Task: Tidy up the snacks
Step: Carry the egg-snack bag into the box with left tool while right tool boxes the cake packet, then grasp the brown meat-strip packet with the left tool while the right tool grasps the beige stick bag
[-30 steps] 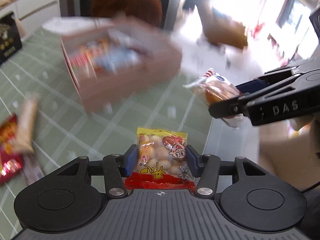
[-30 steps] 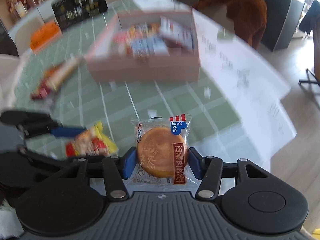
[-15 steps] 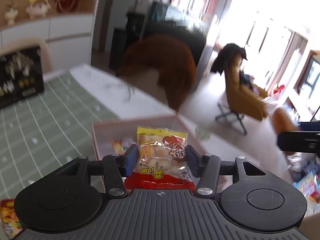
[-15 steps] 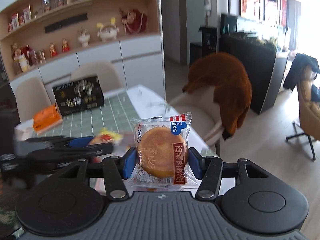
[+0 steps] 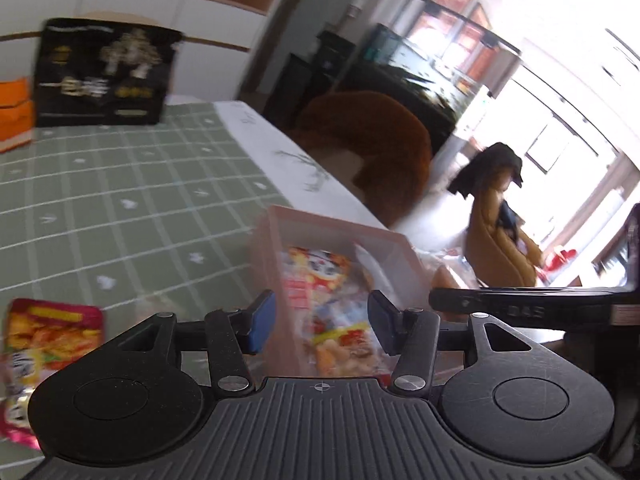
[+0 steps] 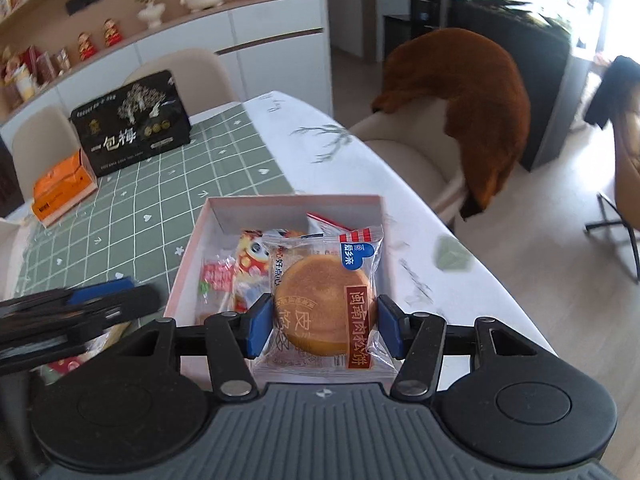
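Note:
A pink open box (image 6: 288, 202) with several snack packets stands on the green checked cloth. My right gripper (image 6: 323, 328) is shut on a clear-wrapped round pastry (image 6: 324, 300) and hangs over the box's near end. My left gripper (image 5: 322, 324) is open over the same box (image 5: 340, 228); its jaws are closing a little with nothing between the blue pads. A colourful snack packet (image 5: 320, 280) lies in the box below them. The left gripper (image 6: 80, 304) also shows blurred just left of the box, and the right gripper (image 5: 520, 304) reaches in from the right edge.
A red and yellow snack packet (image 5: 48, 344) lies on the cloth left of the box. A black gift box (image 6: 132, 124) and an orange carton (image 6: 60, 188) stand at the table's far end. The white table edge (image 6: 400, 200) runs close on the right, beside a chair with a brown fur throw (image 6: 460, 100).
The left gripper has let go of the yellow snack packet and its jaws now stand empty. Both grippers have moved forward over the pink box. The right gripper still holds the pastry.

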{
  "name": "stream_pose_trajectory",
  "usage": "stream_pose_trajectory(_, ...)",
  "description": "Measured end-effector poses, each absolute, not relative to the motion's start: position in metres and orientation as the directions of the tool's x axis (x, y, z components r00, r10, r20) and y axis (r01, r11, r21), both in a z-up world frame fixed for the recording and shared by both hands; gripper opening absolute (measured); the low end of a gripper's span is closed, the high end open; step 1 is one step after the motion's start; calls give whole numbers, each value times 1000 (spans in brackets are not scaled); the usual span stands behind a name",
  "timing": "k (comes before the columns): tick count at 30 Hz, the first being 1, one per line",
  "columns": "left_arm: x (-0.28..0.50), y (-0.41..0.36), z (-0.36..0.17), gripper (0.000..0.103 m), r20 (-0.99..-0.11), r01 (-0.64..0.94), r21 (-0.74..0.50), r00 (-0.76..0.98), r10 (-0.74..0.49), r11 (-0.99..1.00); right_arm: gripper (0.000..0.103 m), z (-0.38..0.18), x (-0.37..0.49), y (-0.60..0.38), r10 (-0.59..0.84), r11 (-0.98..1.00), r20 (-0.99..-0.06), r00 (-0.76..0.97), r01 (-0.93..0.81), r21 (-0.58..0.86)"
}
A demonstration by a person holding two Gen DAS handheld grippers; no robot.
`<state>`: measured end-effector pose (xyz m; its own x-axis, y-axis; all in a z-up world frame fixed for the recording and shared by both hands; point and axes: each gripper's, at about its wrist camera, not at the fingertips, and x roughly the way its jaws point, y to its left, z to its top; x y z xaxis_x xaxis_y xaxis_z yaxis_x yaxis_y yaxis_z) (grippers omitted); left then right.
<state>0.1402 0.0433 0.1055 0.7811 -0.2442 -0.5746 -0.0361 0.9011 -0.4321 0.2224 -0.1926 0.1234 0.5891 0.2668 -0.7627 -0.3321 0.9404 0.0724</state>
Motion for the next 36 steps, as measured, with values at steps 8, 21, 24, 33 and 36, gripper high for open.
stream_pose_trajectory(8, 66, 154, 76, 56, -670, -364, -320, 740, 62, 875, 58, 101, 229, -149, 269, 932, -780, 566, -356, 63)
stream_pose_trajectory(21, 32, 193, 46, 56, -762, -406, -303, 647, 37, 862, 60, 90, 168, 4, 376, 842, -812, 446, -530, 99)
stream_pose_trajectory(24, 34, 190, 47, 56, -762, -398, -324, 647, 12, 858, 60, 77, 169, 35, 377, 829, -839, 393, -547, 117)
stream_pose_trajectory(33, 36, 154, 36, 56, -787, -306, -359, 607, -110, 882, 33, 37, 181, 36, 292, 866, -892, 344, -492, 94)
stream_pose_trajectory(36, 39, 151, 34, 56, -790, -302, -362, 602, -118, 882, 29, 42, 160, 22, 292, 850, -898, 330, -520, 85)
